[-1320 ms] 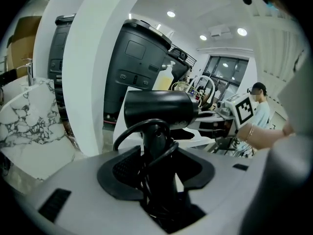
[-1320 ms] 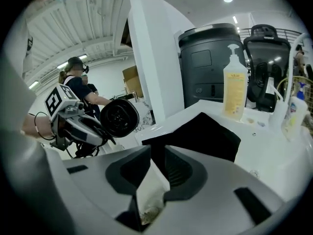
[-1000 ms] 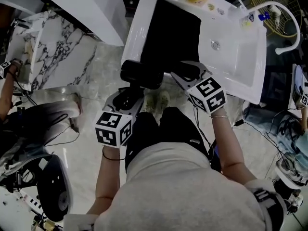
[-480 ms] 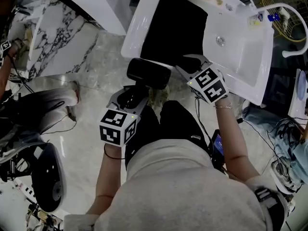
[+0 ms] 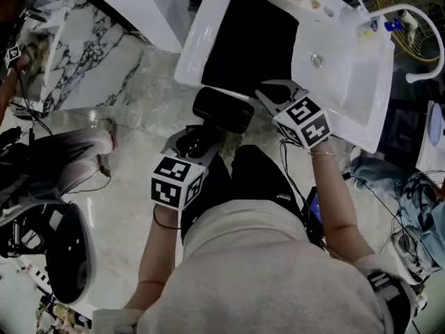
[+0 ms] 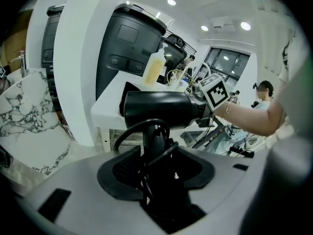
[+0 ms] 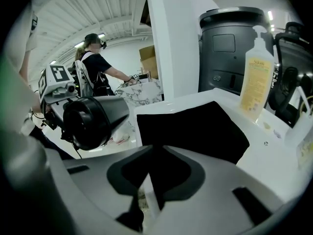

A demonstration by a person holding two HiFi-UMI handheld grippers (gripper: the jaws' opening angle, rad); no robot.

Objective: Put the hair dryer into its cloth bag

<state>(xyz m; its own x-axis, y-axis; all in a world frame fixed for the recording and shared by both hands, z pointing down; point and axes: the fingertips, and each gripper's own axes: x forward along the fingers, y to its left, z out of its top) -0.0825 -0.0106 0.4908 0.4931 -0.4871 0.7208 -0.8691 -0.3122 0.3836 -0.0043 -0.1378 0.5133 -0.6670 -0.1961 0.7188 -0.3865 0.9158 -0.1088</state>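
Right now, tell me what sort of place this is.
Likely a mock bathroom built inside a lab or workshop: a white washbasin with a soap bottle on it, marble-patterned panels beside it, and another person working nearby under an open industrial ceiling.

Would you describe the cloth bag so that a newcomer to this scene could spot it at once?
Find the white washbasin unit at the top of the head view. On its flat top, left of the bowl, lies the cloth bag. It is the only flat, black thing there: the yellow bottle behind it stands upright, and the black hair dryer is bulky and off the counter.
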